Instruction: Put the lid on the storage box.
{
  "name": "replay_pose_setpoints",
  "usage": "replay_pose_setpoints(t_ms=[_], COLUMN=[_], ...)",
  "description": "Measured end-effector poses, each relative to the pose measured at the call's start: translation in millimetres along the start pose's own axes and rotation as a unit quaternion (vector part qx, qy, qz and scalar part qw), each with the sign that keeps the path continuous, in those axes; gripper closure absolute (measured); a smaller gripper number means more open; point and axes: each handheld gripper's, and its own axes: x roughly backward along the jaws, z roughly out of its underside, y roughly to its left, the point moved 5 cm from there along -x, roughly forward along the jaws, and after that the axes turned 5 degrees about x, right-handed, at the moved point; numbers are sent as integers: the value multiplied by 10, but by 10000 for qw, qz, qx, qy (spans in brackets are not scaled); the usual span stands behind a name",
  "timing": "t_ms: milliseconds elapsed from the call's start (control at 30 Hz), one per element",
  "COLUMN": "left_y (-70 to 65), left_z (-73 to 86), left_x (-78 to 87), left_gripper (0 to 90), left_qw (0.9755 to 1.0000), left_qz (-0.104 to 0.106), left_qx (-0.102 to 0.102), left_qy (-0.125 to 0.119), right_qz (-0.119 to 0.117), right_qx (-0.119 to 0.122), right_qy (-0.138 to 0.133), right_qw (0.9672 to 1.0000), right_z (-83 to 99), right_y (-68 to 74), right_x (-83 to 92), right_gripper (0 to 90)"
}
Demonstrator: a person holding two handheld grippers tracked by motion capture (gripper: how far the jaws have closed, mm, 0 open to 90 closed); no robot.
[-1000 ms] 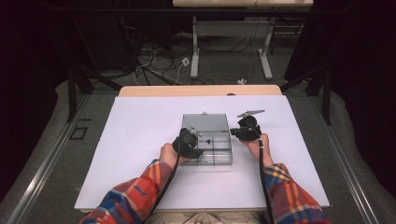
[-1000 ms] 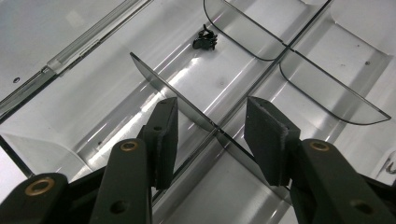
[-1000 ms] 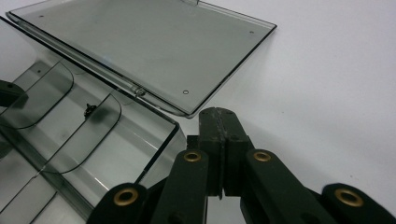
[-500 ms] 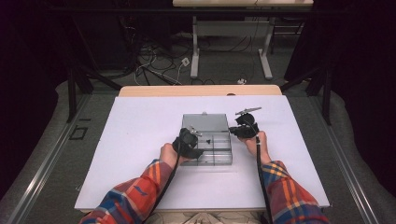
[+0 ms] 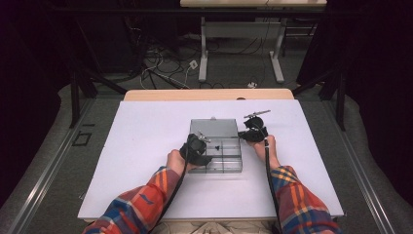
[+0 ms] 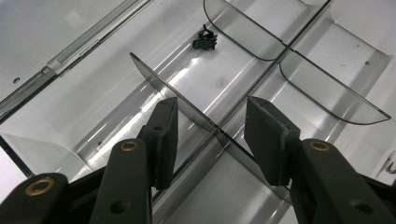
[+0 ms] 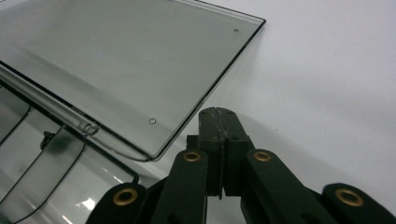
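A clear plastic compartment box (image 5: 215,170) lies in the middle of the white table, its lid (image 5: 214,127) folded open flat toward the far side. One small black part (image 6: 205,39) lies in a compartment, also seen as a dark speck (image 5: 216,145). My left gripper (image 6: 210,135) is open inside the box, its jaws standing on either side of a clear divider wall (image 6: 154,74) without touching it. My right gripper (image 7: 218,116) is shut with nothing visible between its pads, just off the near right corner of the open lid (image 7: 116,60). From above, the left gripper (image 5: 197,148) is at the box's left front and the right gripper (image 5: 253,132) at its right edge.
The white table top (image 5: 141,161) spreads wide around the box. Curved clear dividers (image 6: 327,88) split the neighbouring compartments. The lid's hinge ridge (image 7: 56,112) runs beside the right gripper. Behind the table are a dark floor, cables and a desk frame (image 5: 241,29).
The right gripper has edged slightly left toward the box's lid corner. The left gripper has stayed at the box.
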Motion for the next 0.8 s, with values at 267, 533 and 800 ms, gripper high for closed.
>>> replay_pose_setpoints(t_ms=[267, 533, 800], left_y=[1, 1, 1], left_z=[0, 0, 0], left_x=[0, 0, 0], left_gripper=[553, 553, 553], left_qw=[10000, 10000, 10000], left_qz=[0, 0, 0], left_qx=[-4, -4, -5], left_qy=[-1, -2, -2], right_qz=[-22, -100, -78], right_qx=[-143, -315, -391], right_qy=[8, -34, -38], right_qw=[9999, 9994, 9992], right_z=[-20, -44, -104], right_y=[3, -34, -65], right_x=[-94, -120, -165], right_gripper=[900, 900, 900])
